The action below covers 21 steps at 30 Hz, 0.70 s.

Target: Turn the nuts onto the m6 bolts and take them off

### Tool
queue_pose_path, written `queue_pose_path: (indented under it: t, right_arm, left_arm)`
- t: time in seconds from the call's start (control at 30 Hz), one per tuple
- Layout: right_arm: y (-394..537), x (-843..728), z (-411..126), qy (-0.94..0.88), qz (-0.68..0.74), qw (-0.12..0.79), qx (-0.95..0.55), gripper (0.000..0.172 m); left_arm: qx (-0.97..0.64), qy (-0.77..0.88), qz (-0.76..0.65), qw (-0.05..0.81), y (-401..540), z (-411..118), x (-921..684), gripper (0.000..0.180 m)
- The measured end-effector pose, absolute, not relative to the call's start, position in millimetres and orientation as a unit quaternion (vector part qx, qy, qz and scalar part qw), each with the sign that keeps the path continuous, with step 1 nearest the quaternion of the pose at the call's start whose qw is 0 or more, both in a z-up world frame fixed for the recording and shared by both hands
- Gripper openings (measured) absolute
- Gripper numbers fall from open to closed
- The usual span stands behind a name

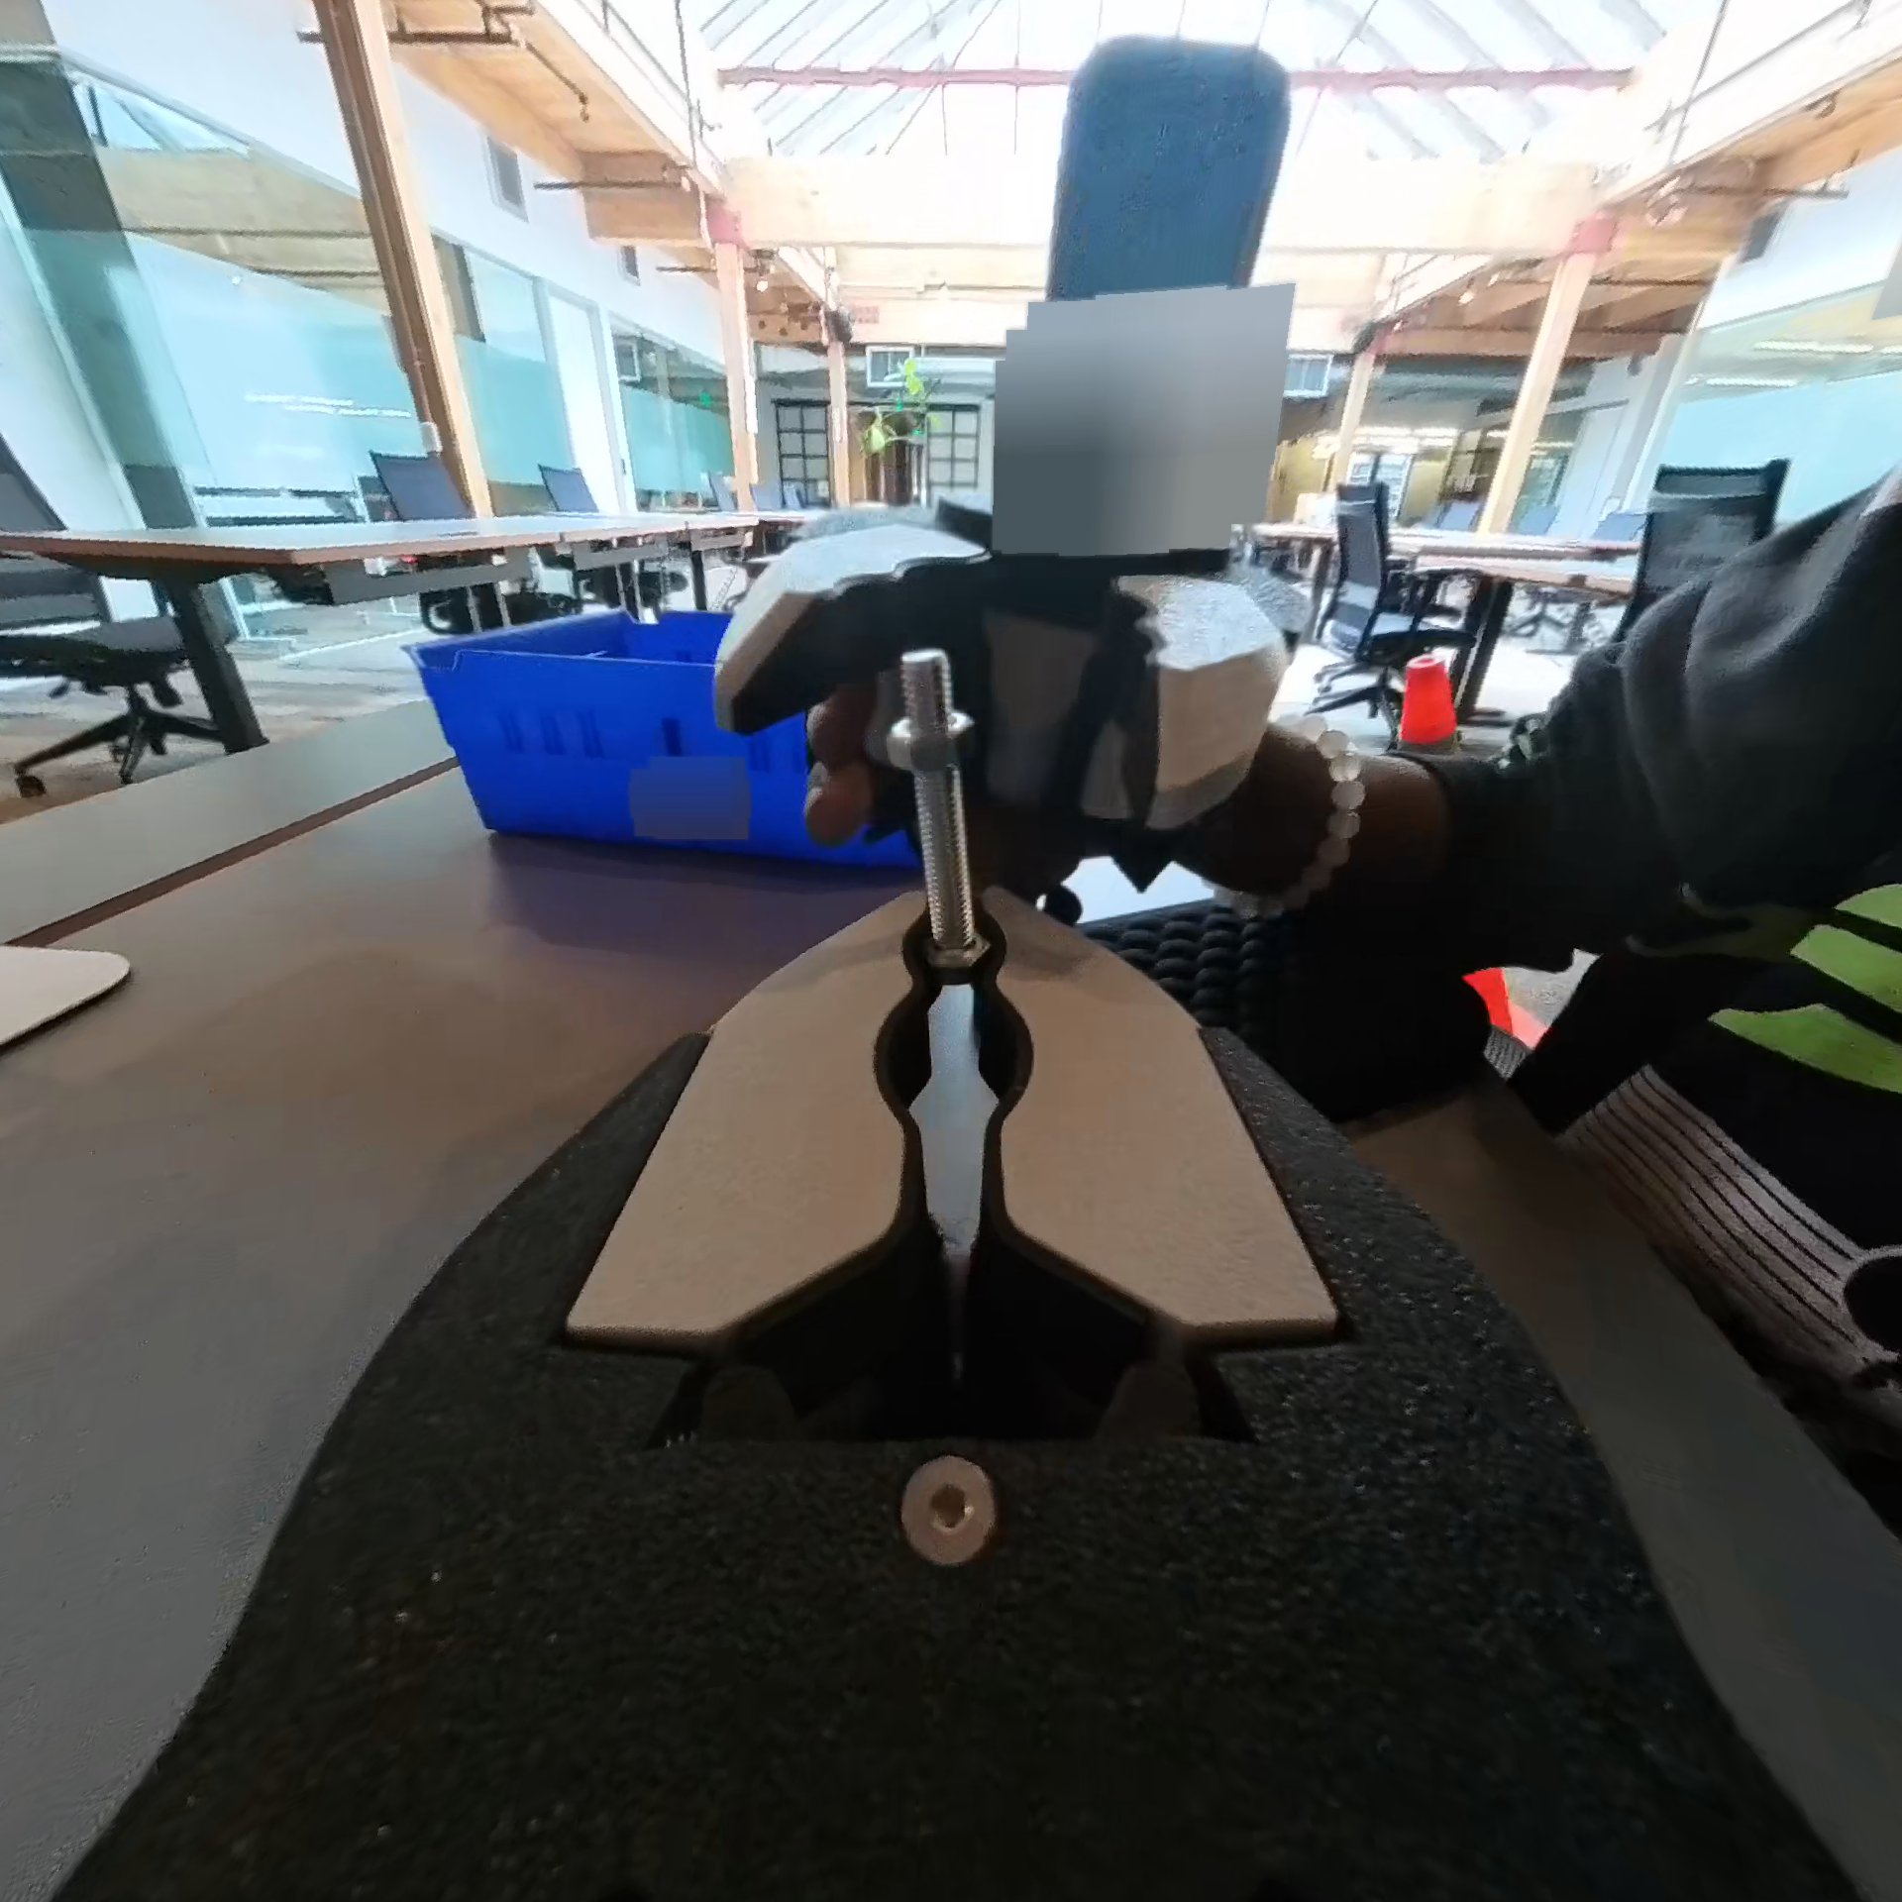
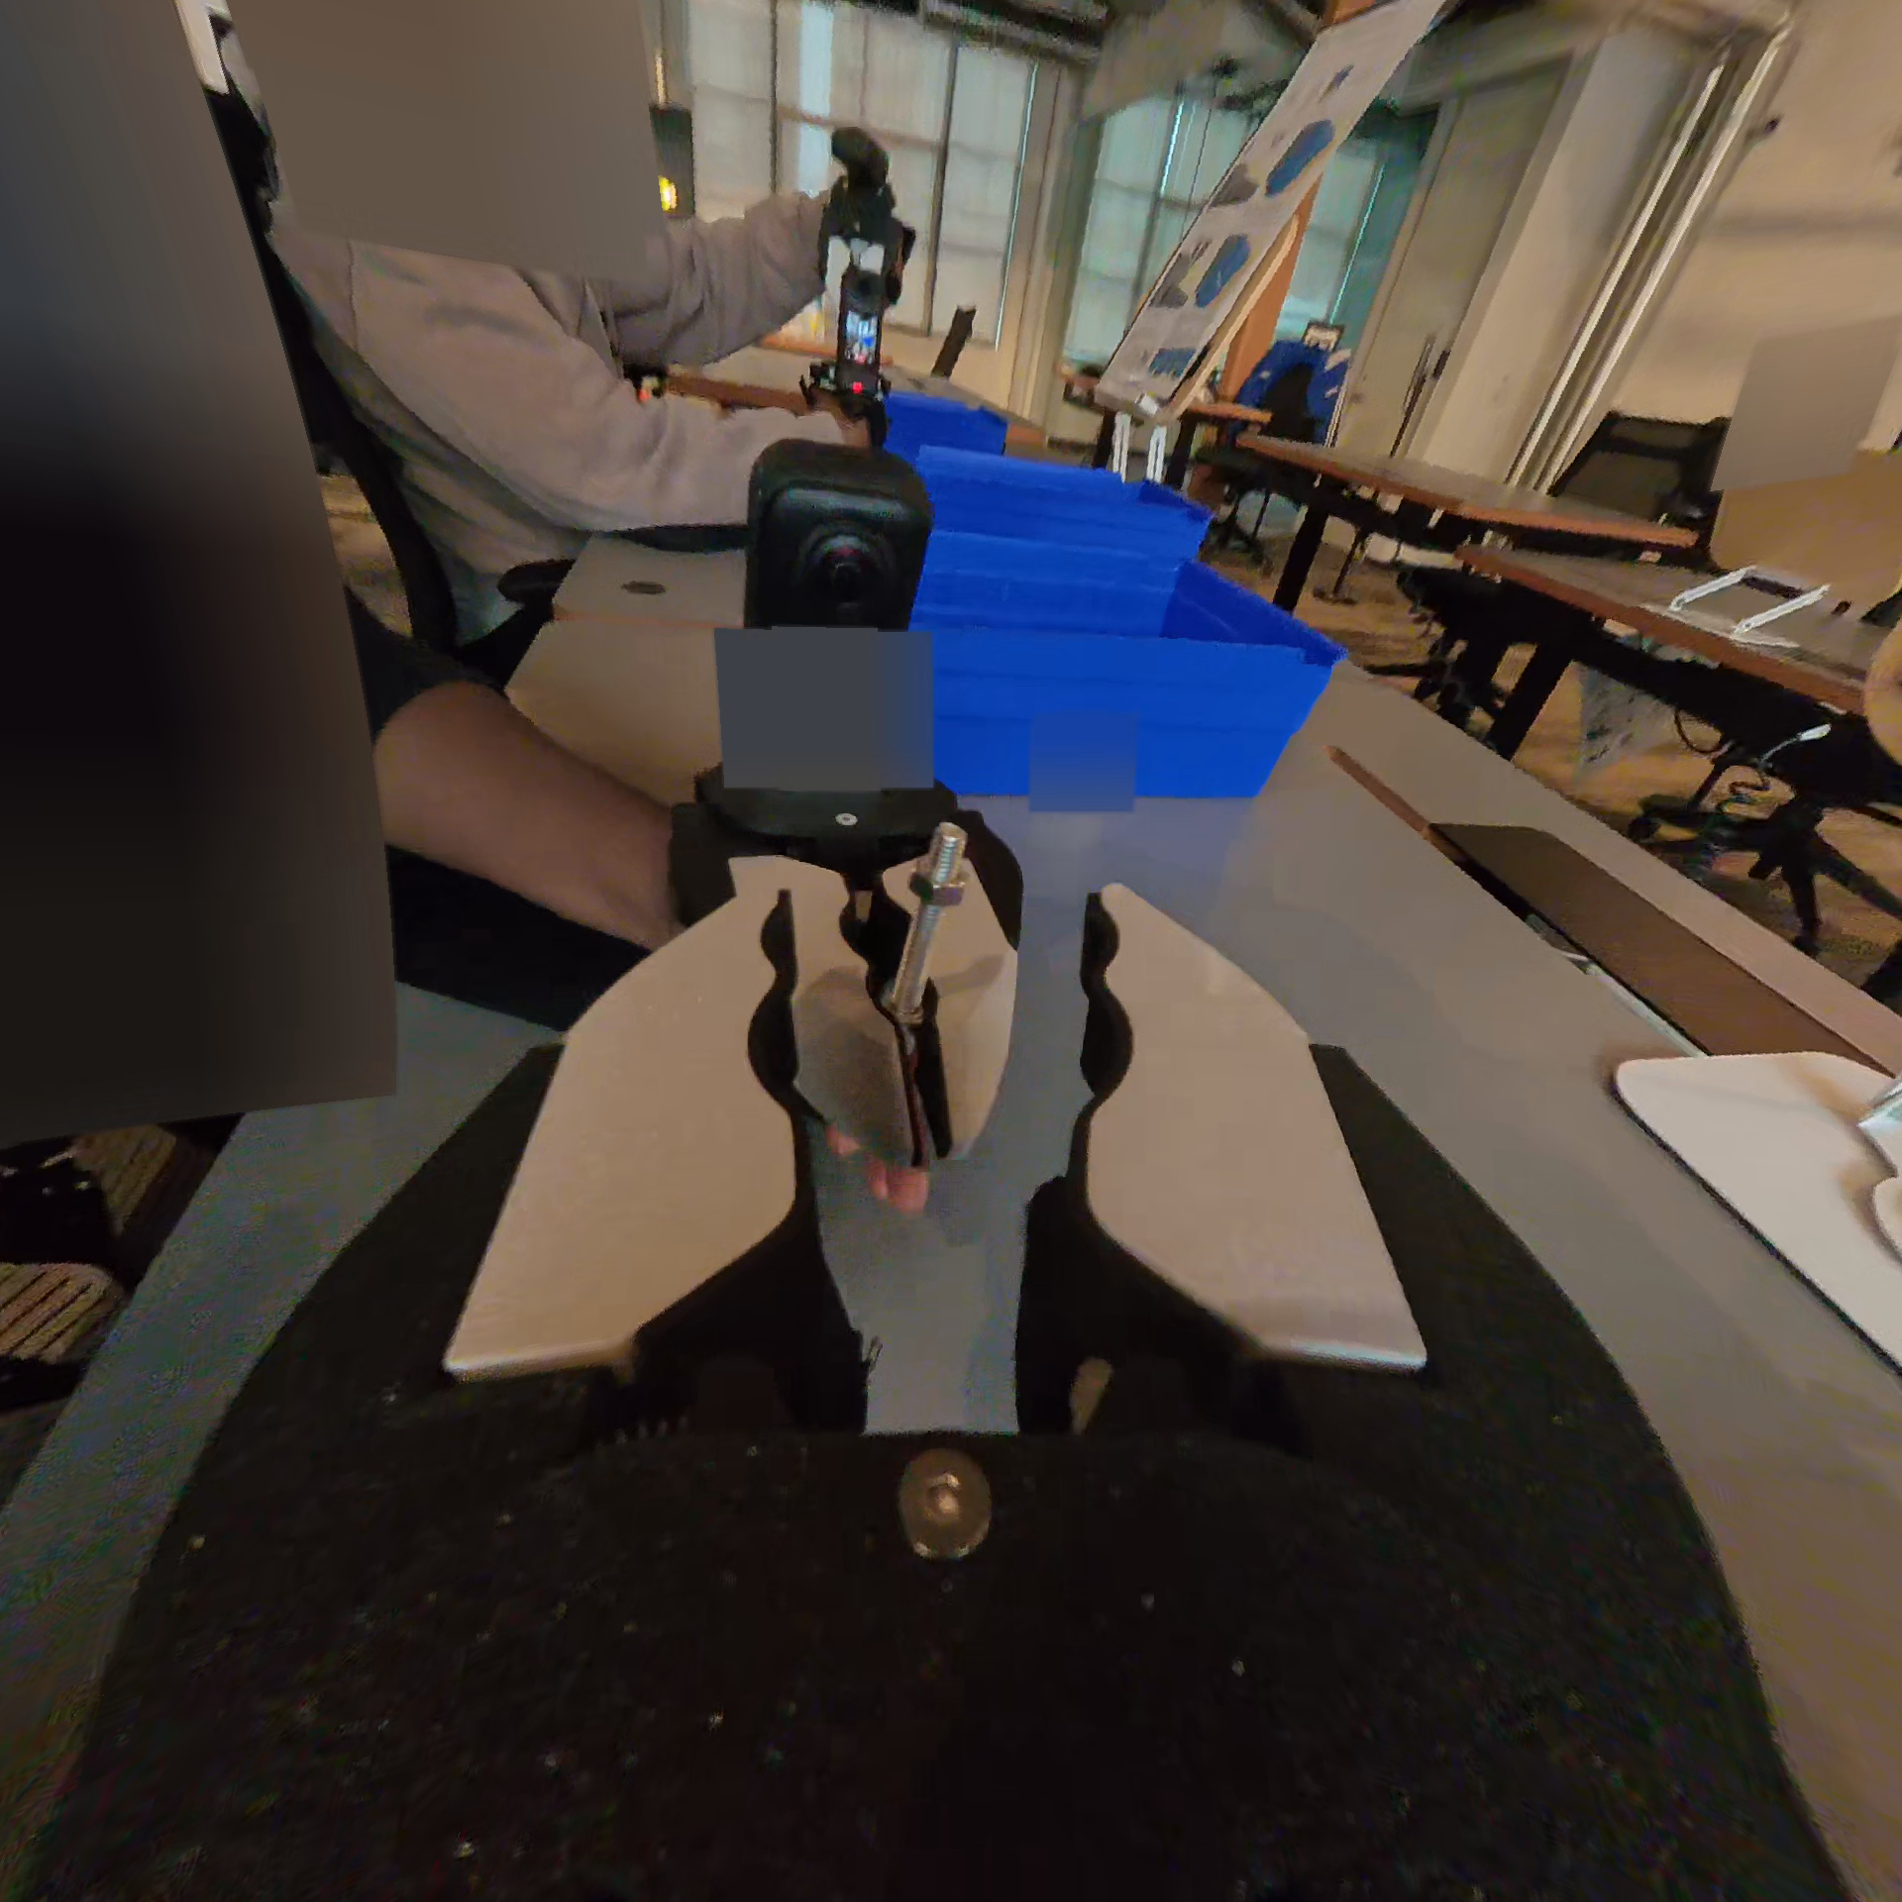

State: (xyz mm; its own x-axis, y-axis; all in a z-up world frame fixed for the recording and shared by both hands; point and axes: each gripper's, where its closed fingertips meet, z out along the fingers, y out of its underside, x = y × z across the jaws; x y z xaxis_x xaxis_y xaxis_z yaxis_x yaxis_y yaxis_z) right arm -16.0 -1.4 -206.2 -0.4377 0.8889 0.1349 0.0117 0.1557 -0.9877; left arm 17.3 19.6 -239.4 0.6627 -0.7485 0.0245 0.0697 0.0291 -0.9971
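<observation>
Left wrist view: left hand-held gripper (image 1: 952, 952) clenches bolt (image 1: 939, 813) head, shaft upright; right hand-held gripper (image 2: 937, 926) released.

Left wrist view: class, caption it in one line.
Left gripper clamps an upright bolt by its head, a nut near its tip.

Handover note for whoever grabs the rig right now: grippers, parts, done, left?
Left gripper: shut on the bolt at its head end, bolt upright above the table.
Right gripper: open, holding nothing; in the right wrist view the bolt stands in the gap between its fingers, touching neither.
Nut: on the thread, near the free end.
Blue bin: behind, on the table.
Done: nut is on the thread.
Left: probably regrip the nut with the right and keep turning; whether on or off, cannot tell.
</observation>
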Motion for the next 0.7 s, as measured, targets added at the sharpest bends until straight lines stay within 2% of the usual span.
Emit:
queue_pose_path:
  t: [0.17,0.6,0.7]
  right_arm:
    - [6.2,-15.8,-205.2,-0.601,0.597,0.393,-0.357,0.038]
    - [1.9,-17.0,-205.6,-0.609,0.588,0.392,-0.361,0.032]
    - [8.0,-11.8,-200.8,-0.605,0.586,0.406,-0.354,0.01]
  left_arm:
    - [-0.608,0.281,-0.317,0.671,17.2,-238.5,14.2,0.004]
    - [-0.614,0.296,-0.305,0.665,17.2,-242.3,18.3,0.004]
    - [-0.615,0.295,-0.302,0.666,17.4,-242.4,18.1,0.004]
